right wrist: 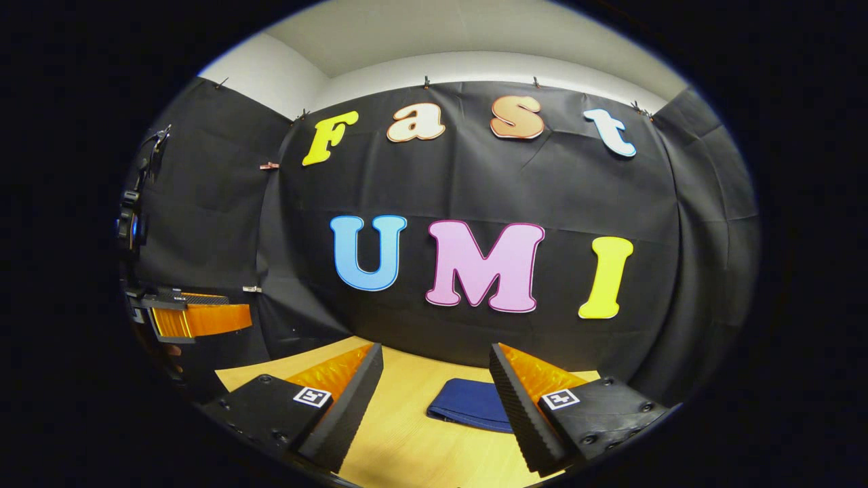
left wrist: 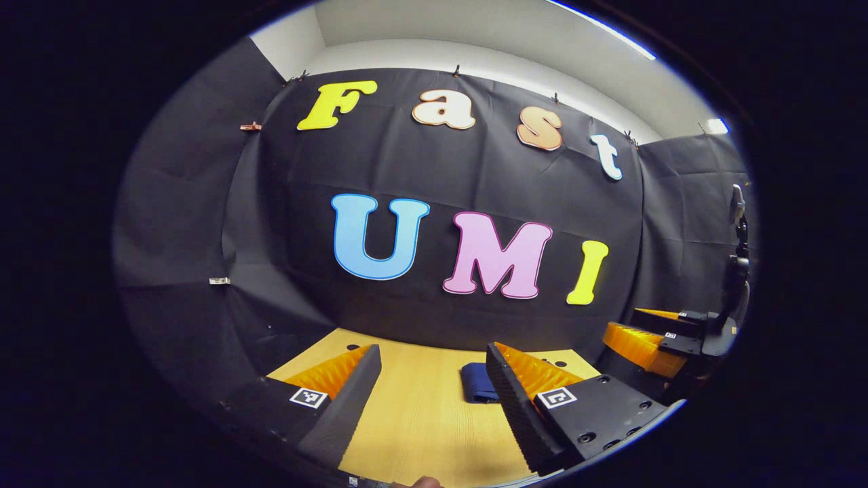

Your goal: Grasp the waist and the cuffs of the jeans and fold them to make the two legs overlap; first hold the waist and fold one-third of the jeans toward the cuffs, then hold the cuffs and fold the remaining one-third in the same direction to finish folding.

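The dark blue jeans [right wrist: 468, 403] lie as a compact folded bundle on the wooden table [right wrist: 407, 434], near its far edge below the black wall. In the left gripper view the jeans [left wrist: 478, 383] peek out just left of my right-hand finger. My left gripper [left wrist: 434, 400] is open, held above the table with nothing between its fingers. My right gripper [right wrist: 437, 400] is open too, empty, with the bundle lying farther off between its fingers. Each view catches the other gripper off to the side: the right gripper [left wrist: 668, 339] at the right, the left gripper [right wrist: 196, 318] at the left.
The black cloth wall [right wrist: 475, 196] closes the table's far side and both flanks. Light wooden tabletop [left wrist: 420, 420] stretches between the grippers and the jeans. A fingertip [left wrist: 424, 482] shows at the bottom edge of the left gripper view.
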Demonstrator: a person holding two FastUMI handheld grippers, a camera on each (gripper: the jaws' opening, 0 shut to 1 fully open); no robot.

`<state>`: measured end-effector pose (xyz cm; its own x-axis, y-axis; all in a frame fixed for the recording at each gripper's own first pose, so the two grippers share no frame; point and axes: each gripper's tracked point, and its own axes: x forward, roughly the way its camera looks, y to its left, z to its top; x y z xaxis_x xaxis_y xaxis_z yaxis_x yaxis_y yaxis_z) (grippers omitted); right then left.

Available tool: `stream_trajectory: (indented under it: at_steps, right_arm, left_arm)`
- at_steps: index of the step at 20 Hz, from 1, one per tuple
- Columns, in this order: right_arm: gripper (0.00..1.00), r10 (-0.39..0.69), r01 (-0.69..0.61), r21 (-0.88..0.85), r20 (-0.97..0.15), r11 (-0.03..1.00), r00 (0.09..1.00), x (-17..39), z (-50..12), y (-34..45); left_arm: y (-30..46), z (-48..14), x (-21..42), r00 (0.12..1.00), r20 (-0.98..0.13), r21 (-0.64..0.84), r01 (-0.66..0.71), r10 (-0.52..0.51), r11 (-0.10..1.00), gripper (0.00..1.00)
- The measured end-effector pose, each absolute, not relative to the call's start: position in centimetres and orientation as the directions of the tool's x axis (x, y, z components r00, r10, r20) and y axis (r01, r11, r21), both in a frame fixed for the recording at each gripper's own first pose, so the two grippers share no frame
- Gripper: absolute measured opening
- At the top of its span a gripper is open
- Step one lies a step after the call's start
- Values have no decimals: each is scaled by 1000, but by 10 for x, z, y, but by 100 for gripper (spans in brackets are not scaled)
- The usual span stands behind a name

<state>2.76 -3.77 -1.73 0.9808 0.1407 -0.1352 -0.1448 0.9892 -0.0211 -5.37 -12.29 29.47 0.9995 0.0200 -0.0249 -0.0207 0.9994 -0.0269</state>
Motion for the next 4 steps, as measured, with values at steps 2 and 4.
stream_trajectory:
  at_steps: [2, 4]
  right_arm:
    - [94, 146, -150, -17, -130, 989, 981, 25, -17, -32]
    - [96, 151, -155, -20, -136, 988, 979, 22, -19, -27]
  left_arm:
    - [-124, 295, -55, 1000, -22, -14, -12, 12, 1000, 96]
    - [-127, 295, -56, 1000, -22, -18, -3, 2, 1000, 96]
